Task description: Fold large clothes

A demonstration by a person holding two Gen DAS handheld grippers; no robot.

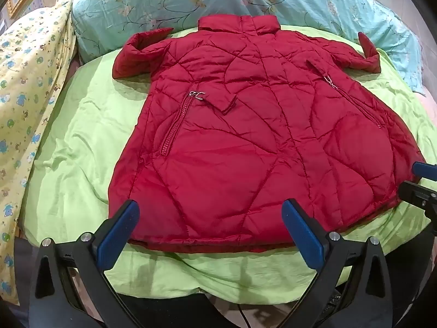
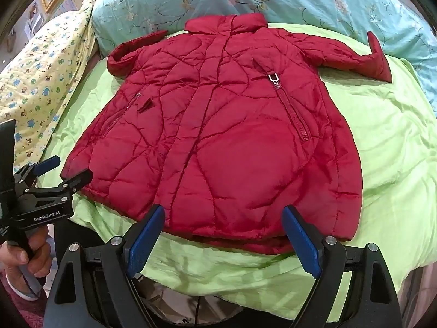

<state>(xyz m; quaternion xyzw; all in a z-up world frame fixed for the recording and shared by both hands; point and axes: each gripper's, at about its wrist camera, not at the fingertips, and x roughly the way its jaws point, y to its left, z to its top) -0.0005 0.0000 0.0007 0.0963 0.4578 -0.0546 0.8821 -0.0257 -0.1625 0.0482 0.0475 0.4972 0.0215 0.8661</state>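
Both tools hover level at the near edge of the bed, aimed at the coat's hem. The left gripper [image 1: 209,224] has its jaws spread wide, holding nothing; the right gripper [image 2: 224,228] is likewise spread and empty. The red quilted coat [image 1: 245,142] lies flat, front up, collar toward the floral pillows [image 1: 218,0], on the green sheet [image 1: 76,142], with bare sheet along both sides.
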